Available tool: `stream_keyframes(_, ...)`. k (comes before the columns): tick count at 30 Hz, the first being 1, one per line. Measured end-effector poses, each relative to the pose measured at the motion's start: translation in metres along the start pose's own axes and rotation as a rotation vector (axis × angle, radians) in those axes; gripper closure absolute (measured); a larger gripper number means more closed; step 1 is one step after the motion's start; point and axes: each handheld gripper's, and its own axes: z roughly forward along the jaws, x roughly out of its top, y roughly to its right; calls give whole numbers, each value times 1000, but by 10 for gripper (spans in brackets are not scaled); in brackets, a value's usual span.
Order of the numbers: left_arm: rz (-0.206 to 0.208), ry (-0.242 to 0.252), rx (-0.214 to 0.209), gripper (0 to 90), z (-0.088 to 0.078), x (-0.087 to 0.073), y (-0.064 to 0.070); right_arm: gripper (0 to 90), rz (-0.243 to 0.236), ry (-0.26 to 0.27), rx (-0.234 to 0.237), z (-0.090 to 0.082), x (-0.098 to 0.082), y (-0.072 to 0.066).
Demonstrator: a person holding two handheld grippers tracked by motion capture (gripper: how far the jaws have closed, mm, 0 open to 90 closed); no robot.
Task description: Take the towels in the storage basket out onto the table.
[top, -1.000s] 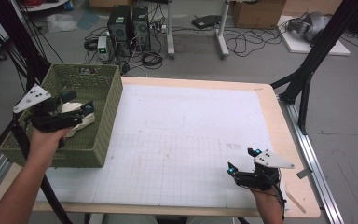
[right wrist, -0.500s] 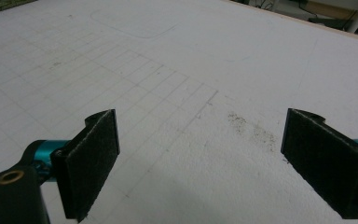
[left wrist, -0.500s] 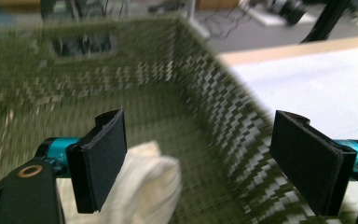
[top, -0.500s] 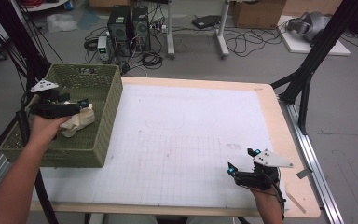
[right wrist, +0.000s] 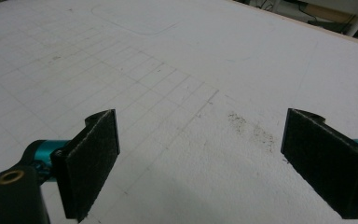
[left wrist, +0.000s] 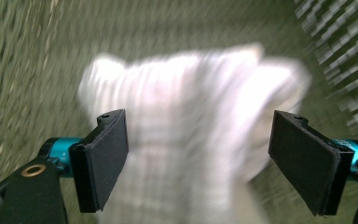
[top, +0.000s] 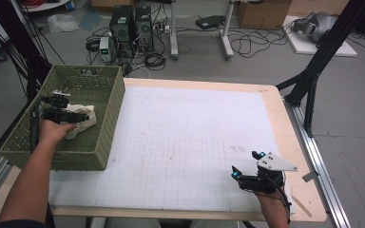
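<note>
At about nine o'clock on the table (top: 275, 109), the green woven basket (top: 107, 123) is sitting at the left edge, and the left gripper (top: 73, 115) is reaching down into it over a pale cloth (top: 83, 124) that is lying bunched on the basket floor toward the three o'clock wall. In the left gripper view the gripper's jaws are standing spread wide with the cloth (left wrist: 186, 135) between and beyond them, apart from both pads as far as the blur allows; the picture is smearing, so finer contact cannot be told. The cloth is looking soft, light and limp, likely to sag and trail when lifted, so the surest hold is probably on a raised fold or thick bunch near its middle rather than a thin corner. It is showing as off-white with faint stripes or checks, crumpled into rounded lobes. Moving across the white gridded mat (top: 180, 156) to about five o'clock, the right gripper (top: 246, 165) is resting low near the table's near edge, its jaws also spread wide over bare mat (right wrist: 191, 121), gripping nothing.
</note>
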Motion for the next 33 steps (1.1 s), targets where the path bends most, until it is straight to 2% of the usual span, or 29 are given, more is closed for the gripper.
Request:
stream_keyframes(4,-4,-49,11,195,6,-2,0,107,4,-4,6,1,0,0)
stream_keyframes(7,-12,-104,26,202,10,-4,-2,107,-4,0,5,1,0,0)
stream_keyframes(8,-24,-129,40,227,11,-5,-3,106,-2,-1,7,1,0,0)
stream_keyframes(12,-3,-188,65,331,13,-7,-3,107,0,-3,7,0,-1,1)
stream_keyframes(14,-1,-192,66,436,11,-6,-4,107,1,-2,8,0,-1,1)
stream_keyframes(15,3,-187,59,517,9,-6,-5,107,-1,-3,8,0,-1,1)
stream_keyframes(17,14,-159,43,772,4,-4,-6,107,7,-1,9,0,-1,1)
stream_keyframes(22,-49,-76,-21,793,-6,-2,-10,107,6,5,7,-1,0,1)
stream_keyframes(25,-73,-10,-44,795,-17,0,-13,107,10,2,7,-2,-1,2)
stream_keyframes(28,-117,72,-69,796,-30,1,-17,107,16,3,10,-3,0,1)
stream_keyframes(31,-135,168,-105,796,-48,2,-20,107,19,10,13,-2,0,0)
stream_keyframes(33,-121,211,-127,796,-59,1,-21,107,16,7,13,-3,0,0)
